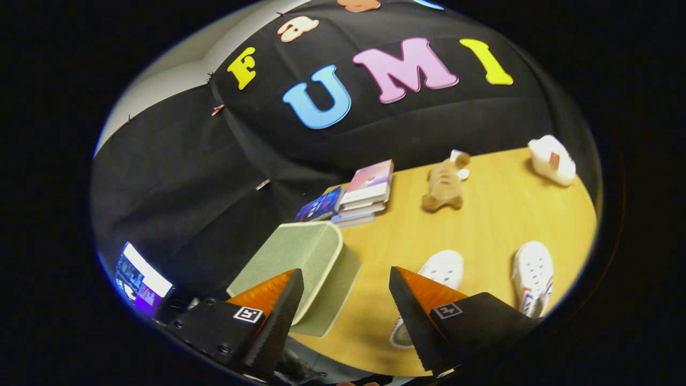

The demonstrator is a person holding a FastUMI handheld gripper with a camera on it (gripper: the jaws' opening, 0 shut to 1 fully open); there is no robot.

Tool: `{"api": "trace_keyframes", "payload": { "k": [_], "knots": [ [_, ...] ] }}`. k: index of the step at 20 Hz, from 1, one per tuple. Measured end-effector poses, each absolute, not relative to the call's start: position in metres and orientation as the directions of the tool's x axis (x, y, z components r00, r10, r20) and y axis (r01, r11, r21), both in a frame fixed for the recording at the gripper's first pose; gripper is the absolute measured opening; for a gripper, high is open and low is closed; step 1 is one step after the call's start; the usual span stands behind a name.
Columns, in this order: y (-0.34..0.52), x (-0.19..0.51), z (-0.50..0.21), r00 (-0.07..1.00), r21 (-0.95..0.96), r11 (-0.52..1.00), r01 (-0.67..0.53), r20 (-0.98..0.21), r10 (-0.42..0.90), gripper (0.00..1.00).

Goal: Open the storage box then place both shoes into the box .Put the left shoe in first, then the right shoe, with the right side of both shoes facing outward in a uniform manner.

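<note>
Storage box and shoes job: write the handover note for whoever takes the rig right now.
Tool: open, fingers apart, holding nothing, hovering above the table's near edge.
Storage box: green, lid closed, on the wooden table, just ahead of the left finger.
Shoes: one white shoe lies just beyond the right finger, partly hidden by it; a second white shoe lies further right. I cannot tell which is the left shoe.
Done: nothing yet.
Left: open the box, put the left shoe in, then the right, right sides facing outward.
</note>
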State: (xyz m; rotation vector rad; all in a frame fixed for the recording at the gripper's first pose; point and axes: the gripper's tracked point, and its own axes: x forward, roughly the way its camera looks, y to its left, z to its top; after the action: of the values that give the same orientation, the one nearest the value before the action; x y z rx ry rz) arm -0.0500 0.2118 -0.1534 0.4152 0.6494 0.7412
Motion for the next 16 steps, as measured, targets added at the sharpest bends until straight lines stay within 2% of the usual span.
{"api": "trace_keyframes", "payload": {
  "k": [3,9,13,16],
  "knots": [
    [0.243,-0.074,-0.178,0.417,0.663,0.570,-0.486,-0.397,0.818,0.98],
    [0.289,-0.110,-0.206,0.203,0.780,0.406,-0.476,-0.351,0.914,0.98],
    [0.309,-0.122,-0.224,0.113,0.847,0.338,-0.410,-0.321,0.940,0.98],
    [0.319,-0.126,-0.227,0.058,0.912,0.272,-0.306,-0.268,0.962,0.98]
  ]
}}
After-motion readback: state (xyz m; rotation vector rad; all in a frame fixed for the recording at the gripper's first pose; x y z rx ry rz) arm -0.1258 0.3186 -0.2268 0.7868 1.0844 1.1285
